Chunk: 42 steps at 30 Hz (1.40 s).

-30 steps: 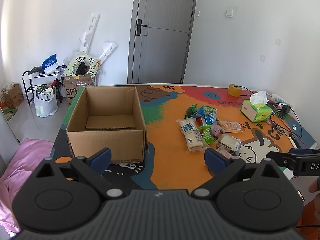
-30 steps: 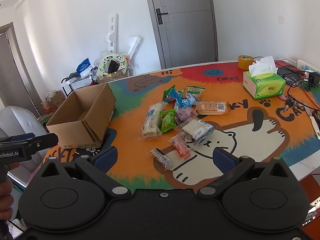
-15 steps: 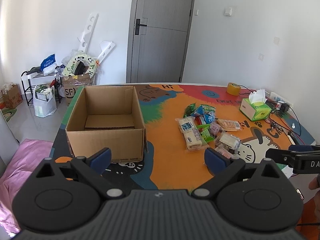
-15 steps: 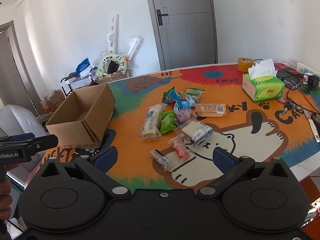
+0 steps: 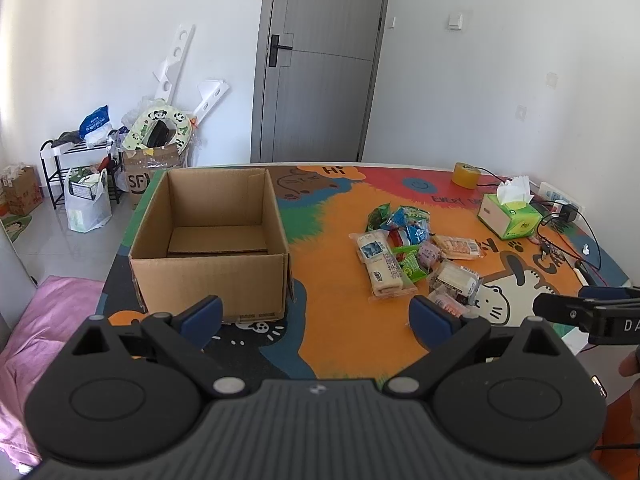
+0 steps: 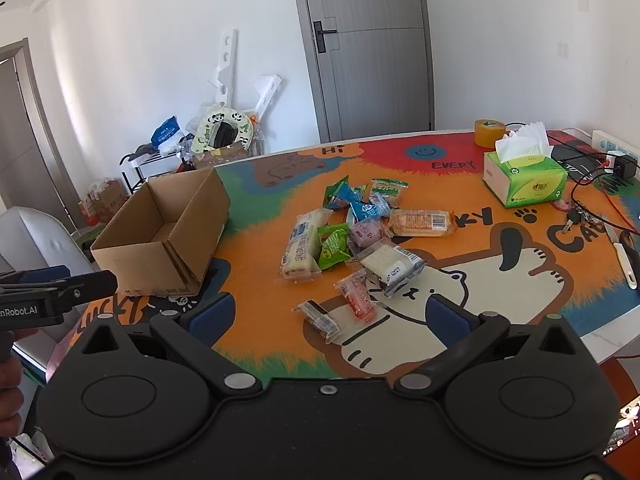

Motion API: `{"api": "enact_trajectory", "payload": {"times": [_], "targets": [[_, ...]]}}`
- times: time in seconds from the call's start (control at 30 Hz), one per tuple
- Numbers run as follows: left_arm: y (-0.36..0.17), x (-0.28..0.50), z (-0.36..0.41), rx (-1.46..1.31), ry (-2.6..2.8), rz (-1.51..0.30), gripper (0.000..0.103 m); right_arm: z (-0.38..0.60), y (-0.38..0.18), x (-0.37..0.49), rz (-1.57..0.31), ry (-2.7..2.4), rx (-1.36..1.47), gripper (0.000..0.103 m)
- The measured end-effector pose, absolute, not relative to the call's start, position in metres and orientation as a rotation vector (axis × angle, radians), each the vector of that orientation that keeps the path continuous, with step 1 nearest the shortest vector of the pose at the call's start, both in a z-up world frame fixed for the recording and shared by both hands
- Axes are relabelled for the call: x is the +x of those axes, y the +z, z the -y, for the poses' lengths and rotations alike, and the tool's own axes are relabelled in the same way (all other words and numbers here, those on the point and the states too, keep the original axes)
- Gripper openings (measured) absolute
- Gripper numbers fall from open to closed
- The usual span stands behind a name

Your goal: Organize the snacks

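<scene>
bright cartoon-printed table mat (image 6: 256, 264) carries a heap of wrapped snack packets (image 6: 352, 236) mid-table, an open brown cardboard box (image 5: 212, 240) to its left, a green tissue box (image 6: 524, 180) beyond. left gripper (image 5: 316, 316) and right gripper (image 6: 328, 316) hover short of the heap, jaws wide, empty.

Left wrist view: positioned off the near table edge, facing forward across the table (image 5: 320, 344) toward the door (image 5: 320, 60) — the cardboard box (image 5: 208, 264) sits close, lower left of frame. Right wrist view: positioned further right, angled left; the box (image 6: 160, 248) appears at mid-left and farther off. Both views share the snack pile (image 5: 412, 256) (image 6: 352, 236), the tissue box (image 5: 508, 216) (image 6: 524, 180) and the door — each also catches the other gripper at a frame edge.
</scene>
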<state>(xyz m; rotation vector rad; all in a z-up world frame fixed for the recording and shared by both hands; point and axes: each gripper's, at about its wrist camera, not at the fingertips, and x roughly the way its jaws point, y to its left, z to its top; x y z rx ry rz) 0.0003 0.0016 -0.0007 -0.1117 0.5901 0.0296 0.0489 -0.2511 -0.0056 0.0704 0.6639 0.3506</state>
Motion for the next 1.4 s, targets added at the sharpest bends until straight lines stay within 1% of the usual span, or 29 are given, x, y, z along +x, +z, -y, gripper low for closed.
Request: {"api": "enact_trajectory", "payload": {"times": [0.93,1.4], "targets": [[0.002,-0.003,-0.001,-0.106,-0.003,-0.584,0.099,0.252,-0.004,0.046,-0.654,0.349,0.067,0.103],[-0.011,0.006,0.006,-0.117,-0.031,-0.613,0.099,0.246,-0.013,0.052,-0.674,0.356,0.038,0.103]]}}
